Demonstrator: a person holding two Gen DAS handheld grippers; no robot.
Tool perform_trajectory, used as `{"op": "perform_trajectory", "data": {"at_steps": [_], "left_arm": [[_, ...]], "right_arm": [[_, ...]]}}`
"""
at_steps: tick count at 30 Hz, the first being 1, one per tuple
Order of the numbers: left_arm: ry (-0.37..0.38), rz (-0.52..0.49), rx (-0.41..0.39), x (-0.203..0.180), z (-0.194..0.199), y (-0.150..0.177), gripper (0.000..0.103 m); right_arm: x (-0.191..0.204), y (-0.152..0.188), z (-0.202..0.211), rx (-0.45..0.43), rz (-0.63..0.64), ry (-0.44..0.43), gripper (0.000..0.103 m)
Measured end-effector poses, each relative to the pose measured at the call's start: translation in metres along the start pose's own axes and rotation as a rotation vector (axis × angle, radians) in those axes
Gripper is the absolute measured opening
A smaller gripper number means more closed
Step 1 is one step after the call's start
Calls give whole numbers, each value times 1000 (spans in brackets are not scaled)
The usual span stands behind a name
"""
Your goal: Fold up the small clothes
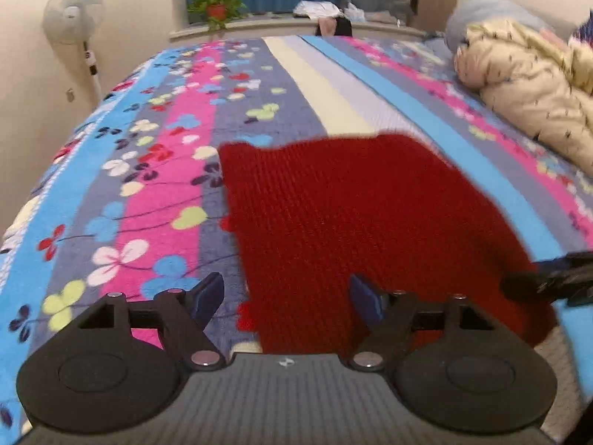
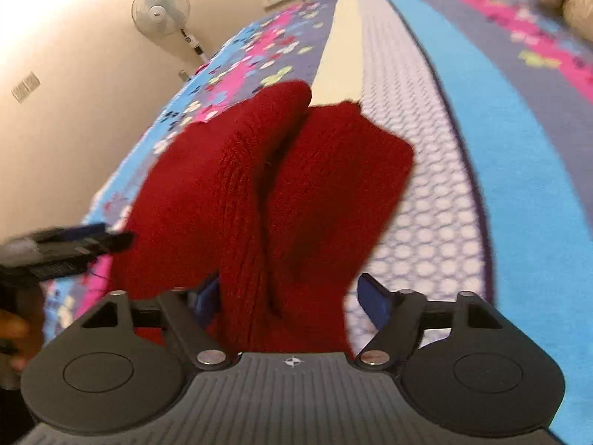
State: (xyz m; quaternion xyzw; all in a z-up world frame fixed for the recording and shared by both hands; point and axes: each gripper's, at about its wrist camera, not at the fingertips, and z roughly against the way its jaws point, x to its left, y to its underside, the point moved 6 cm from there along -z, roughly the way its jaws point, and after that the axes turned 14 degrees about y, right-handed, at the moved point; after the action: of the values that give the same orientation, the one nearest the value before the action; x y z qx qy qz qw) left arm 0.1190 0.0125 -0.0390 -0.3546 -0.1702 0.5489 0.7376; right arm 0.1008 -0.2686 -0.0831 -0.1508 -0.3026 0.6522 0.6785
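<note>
I see the red knit garment [image 1: 355, 222] lying on the bed's [image 1: 111, 170] near edge; my left claw [image 1: 287, 296] spread above it, my right claw [image 2: 289, 296] spread astride its bunched fold.

A home bedroom: a flowered, striped blanket [image 1: 178, 155] is covering a bed, with a standing fan [image 1: 74, 11] and potted plant [image 1: 217, 5] sitting behind.

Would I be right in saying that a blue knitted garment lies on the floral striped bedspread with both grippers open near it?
Not quite: the knitted garment is red, not blue, as the left wrist view shows. It does lie on the floral striped bedspread, with the left gripper and right gripper open.
</note>
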Motion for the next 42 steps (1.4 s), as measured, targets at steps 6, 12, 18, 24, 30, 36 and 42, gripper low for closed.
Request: {"op": "perform_trajectory", "data": {"at_steps": [6,12,18,24,30,36,42], "left_arm": [[-31,-58,-155,-27,90,21,93],[-89,-25,-258,-60,136,67,93],[-149,-19,-271,-89,151,92,93],[-140,122,-268,-86,154,100,93],[-185,148,-211,-79,140,101,93],[-176,129,-181,-82,129,100,93],[-167,142,-162,-78,125,102,93]], "right_arm": [[3,10,48,-175,196,207,84],[-22,29,69,-156,162,435,83],[0,51,130,-324,164,389,87],[11,71,156,-353,85,330,88],[23,73,146,-352,139,346,88],[34,73,144,-349,160,323,88],[40,73,151,-366,158,302,90]]}}
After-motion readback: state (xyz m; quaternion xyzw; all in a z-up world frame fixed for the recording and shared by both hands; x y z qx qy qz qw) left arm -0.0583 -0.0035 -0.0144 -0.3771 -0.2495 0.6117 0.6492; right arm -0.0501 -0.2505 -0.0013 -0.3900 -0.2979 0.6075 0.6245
